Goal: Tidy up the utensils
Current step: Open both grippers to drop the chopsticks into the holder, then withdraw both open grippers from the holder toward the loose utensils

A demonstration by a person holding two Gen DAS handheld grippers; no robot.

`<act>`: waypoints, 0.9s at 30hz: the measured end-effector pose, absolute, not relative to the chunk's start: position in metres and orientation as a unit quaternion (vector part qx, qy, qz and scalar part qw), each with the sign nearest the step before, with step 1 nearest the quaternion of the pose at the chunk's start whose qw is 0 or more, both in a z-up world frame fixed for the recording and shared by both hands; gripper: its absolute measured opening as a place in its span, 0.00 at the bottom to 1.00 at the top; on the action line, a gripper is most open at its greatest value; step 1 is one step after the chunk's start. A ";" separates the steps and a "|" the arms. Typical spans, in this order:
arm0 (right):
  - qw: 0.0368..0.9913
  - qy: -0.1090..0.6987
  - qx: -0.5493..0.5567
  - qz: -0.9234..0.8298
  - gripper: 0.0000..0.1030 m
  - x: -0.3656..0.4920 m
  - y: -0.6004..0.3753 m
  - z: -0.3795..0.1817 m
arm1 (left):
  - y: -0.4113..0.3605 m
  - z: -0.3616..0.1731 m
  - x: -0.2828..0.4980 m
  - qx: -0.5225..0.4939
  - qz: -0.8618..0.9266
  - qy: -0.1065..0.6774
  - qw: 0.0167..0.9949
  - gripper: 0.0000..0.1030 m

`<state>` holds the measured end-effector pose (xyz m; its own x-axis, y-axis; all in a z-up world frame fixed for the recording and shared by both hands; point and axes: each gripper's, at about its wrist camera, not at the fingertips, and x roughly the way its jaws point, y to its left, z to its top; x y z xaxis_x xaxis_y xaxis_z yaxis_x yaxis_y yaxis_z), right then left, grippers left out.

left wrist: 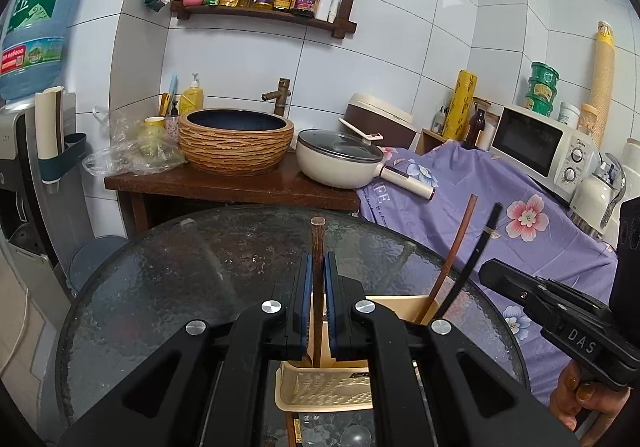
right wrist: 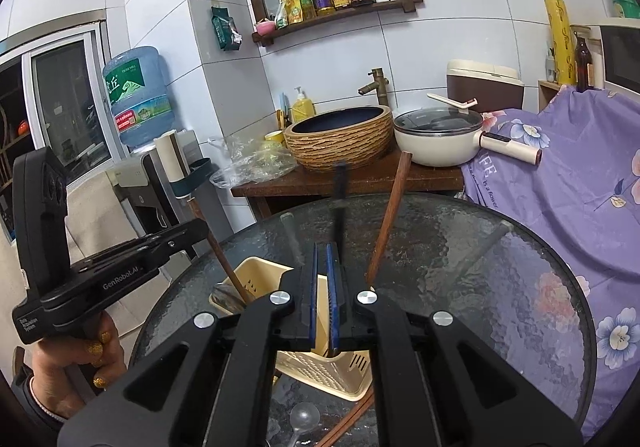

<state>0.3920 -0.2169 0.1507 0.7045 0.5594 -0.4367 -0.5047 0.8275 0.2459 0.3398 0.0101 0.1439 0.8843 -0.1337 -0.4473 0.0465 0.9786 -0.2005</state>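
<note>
Over cream holder (left wrist: 320,387), left gripper (left wrist: 319,279) pinching upright brown utensil (left wrist: 318,243), right gripper (right wrist: 326,279) pinching upright black utensil (right wrist: 340,187).

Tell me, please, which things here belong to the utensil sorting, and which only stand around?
For the job:
- left gripper, shut on a dark wooden utensil
- right gripper, shut on a black utensil
- cream utensil holder
- brown chopstick leaning in it

Only standing around:
- pan
- basin
- microwave
- water bottle

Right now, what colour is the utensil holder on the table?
The utensil holder is cream-yellow with small slots, clearest in the right wrist view.
</note>
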 end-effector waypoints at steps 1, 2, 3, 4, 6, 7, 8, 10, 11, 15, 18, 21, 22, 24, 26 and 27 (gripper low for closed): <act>0.924 0.249 0.053 0.287 0.05 0.390 -0.217 0.151 | 0.011 0.144 0.339 -0.094 -0.048 0.237 0.966 0.06; 0.926 0.245 0.053 0.284 0.05 0.389 -0.219 0.152 | 0.012 0.145 0.339 -0.096 -0.048 0.236 0.966 0.07; 0.926 0.243 0.053 0.283 0.06 0.389 -0.219 0.153 | 0.012 0.145 0.338 -0.096 -0.049 0.236 0.966 0.09; 0.927 0.241 0.053 0.284 0.08 0.388 -0.220 0.154 | 0.013 0.146 0.336 -0.096 -0.049 0.234 0.966 0.17; 0.929 0.237 0.051 0.281 0.20 0.383 -0.222 0.154 | 0.017 0.147 0.331 -0.100 -0.045 0.226 0.968 0.33; 0.929 0.234 0.053 0.283 0.34 0.379 -0.224 0.154 | 0.018 0.147 0.328 -0.102 -0.045 0.223 0.968 0.40; 0.929 0.231 0.056 0.285 0.40 0.377 -0.226 0.154 | 0.019 0.147 0.324 -0.103 -0.046 0.221 0.969 0.44; 0.932 0.218 0.066 0.283 0.46 0.365 -0.233 0.154 | 0.020 0.146 0.317 -0.098 -0.047 0.220 0.969 0.49; 0.931 0.217 0.067 0.285 0.46 0.361 -0.236 0.154 | 0.020 0.145 0.313 -0.095 -0.046 0.219 0.970 0.57; 0.929 0.224 0.071 0.285 0.52 0.343 -0.245 0.146 | 0.020 0.135 0.294 -0.081 -0.041 0.219 0.971 0.72; 0.926 0.238 0.062 0.287 0.53 0.328 -0.248 0.132 | 0.023 0.124 0.280 -0.084 -0.042 0.228 0.969 0.78; 0.925 0.247 0.047 0.285 0.53 0.315 -0.248 0.118 | 0.026 0.110 0.269 -0.092 -0.045 0.243 0.965 0.83; 0.924 0.249 0.044 0.286 0.53 0.311 -0.248 0.113 | 0.025 0.103 0.264 -0.089 -0.044 0.250 0.963 0.83; 0.922 0.258 0.037 0.285 0.54 0.305 -0.248 0.102 | 0.024 0.091 0.257 -0.078 -0.042 0.263 0.961 0.85; 0.918 0.276 0.027 0.284 0.54 0.301 -0.246 0.089 | 0.023 0.080 0.253 -0.067 -0.038 0.273 0.959 0.86; 0.914 0.288 0.024 0.283 0.54 0.299 -0.245 0.081 | 0.022 0.073 0.250 -0.061 -0.035 0.282 0.957 0.86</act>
<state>0.2995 -0.2452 0.0808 0.6730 0.5322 -0.5136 -0.5041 0.8382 0.2080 0.2505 0.0220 0.0727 0.8385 -0.1022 -0.5352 0.0333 0.9900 -0.1369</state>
